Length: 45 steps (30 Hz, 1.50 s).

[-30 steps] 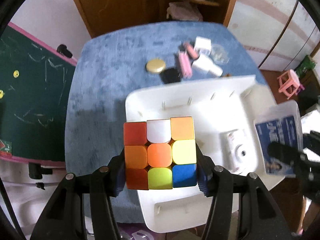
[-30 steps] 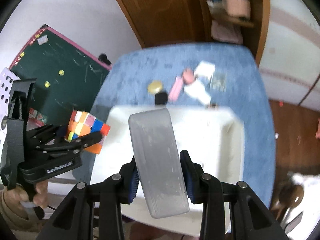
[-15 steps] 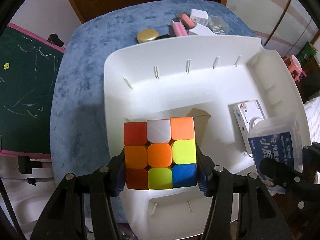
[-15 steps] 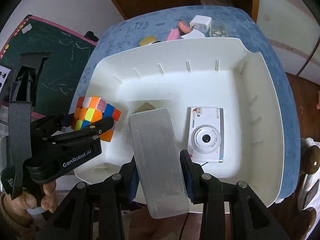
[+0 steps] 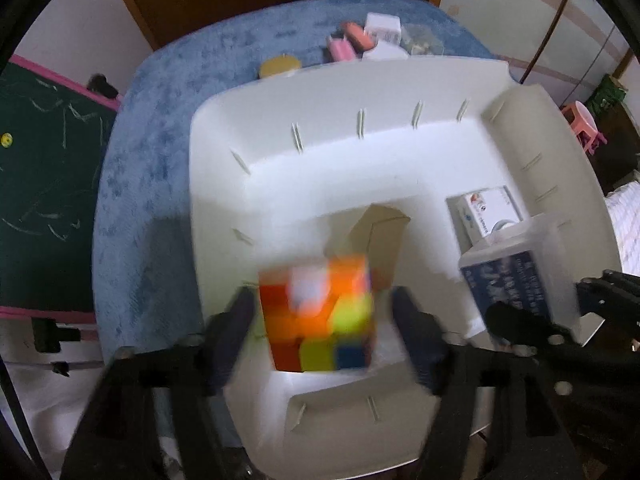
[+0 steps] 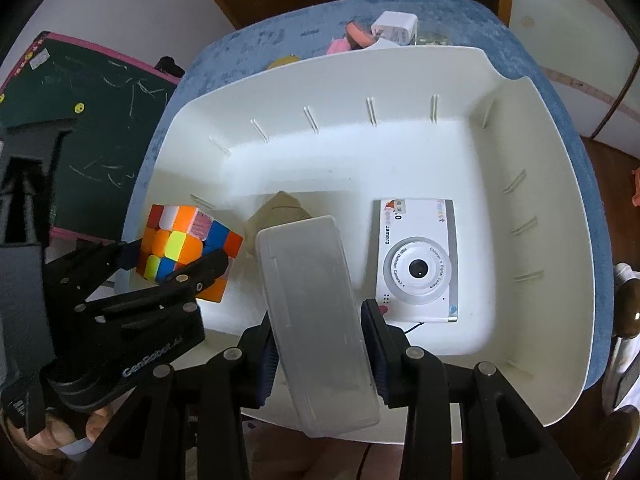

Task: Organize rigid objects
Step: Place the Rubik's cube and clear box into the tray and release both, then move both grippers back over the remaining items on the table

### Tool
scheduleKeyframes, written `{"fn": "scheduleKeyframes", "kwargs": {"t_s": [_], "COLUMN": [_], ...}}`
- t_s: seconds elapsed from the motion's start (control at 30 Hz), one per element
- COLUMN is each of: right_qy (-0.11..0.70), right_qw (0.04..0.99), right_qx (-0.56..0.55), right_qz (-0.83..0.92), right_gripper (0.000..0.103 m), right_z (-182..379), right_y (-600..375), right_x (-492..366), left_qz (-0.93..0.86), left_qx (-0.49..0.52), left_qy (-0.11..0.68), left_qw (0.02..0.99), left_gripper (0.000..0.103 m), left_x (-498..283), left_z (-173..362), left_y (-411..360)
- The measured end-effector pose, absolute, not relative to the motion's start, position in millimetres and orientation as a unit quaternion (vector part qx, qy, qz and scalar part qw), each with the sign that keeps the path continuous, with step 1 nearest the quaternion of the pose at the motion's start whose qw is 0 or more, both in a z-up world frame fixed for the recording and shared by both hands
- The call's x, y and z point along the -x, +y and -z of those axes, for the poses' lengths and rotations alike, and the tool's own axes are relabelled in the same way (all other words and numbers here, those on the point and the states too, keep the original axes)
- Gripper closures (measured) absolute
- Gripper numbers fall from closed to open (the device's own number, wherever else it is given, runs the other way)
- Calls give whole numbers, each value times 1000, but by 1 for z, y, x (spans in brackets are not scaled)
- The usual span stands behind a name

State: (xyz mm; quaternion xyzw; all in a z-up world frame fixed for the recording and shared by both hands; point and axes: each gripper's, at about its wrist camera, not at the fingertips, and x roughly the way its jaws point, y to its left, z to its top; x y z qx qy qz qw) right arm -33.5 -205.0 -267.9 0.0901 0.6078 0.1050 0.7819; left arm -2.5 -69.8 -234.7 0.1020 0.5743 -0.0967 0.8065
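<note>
Left gripper (image 5: 320, 312) low over near left corner of white tub (image 6: 532, 152), fingers pointing away from holder and slightly down; jaws spread, a gap visible on each side of puzzle cube (image 5: 318, 316) in left wrist view, picture blurred there. In right wrist view same left gripper (image 6: 172, 260) enters from left edge, held in a bare hand (image 6: 72, 430); black fingers (image 6: 200, 268) lie across cube (image 6: 188, 250), contact or clearance not clear from this side. Cube tilted, one corner down, over tub's near left floor; whether resting or in the air cannot tell.

Right gripper (image 6: 320, 320) above near edge of tub, pointing forward and down, clamped on grey plastic case (image 6: 316, 320). Case long axis running along fingers, far end over tub floor, near end sticking out back toward holder; broad face up. From left wrist view, case (image 5: 516, 272) shows a blue printed label on its underside.

Toy camera (image 6: 416, 260) flat on tub floor, lens up, just right of case. Brown paper bit (image 6: 280, 208) on floor between cube and case.

Tub on blue cloth table (image 6: 248, 44); pink and white small items (image 6: 384, 28) beyond far rim; chalkboard (image 6: 80, 120) at left
</note>
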Motion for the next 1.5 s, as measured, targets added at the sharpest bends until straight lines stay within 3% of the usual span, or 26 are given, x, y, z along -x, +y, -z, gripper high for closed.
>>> {"fn": "scheduleKeyframes", "kwargs": {"t_s": [0.13,0.3,0.67,1.37,1.5], "right_qy": [610,598,574,530,516], "right_qw": [779,789,808,842,853], "right_qx": [-93,-94,-88,-78,-68], "right_qz": [-107,-108,-103,-58,-42], "right_gripper": [61,46,46,45,37], "right_z": [270,258,220,153,133], "right_y": [-203,-206,-218,-227,-237], "right_x": [30,32,52,67,51], "left_qz": [87,74,70,81,72], "left_qx": [-112,-107,-112,-20,-12], "left_qy": [558,559,517,460,449], "left_qw": [818,819,846,884,891], "left_gripper": [21,21,21,21,21], "left_x": [2,4,22,6,-17], "left_z": [224,214,171,86,70], "left_y": [-69,-62,-50,-9,-7]}}
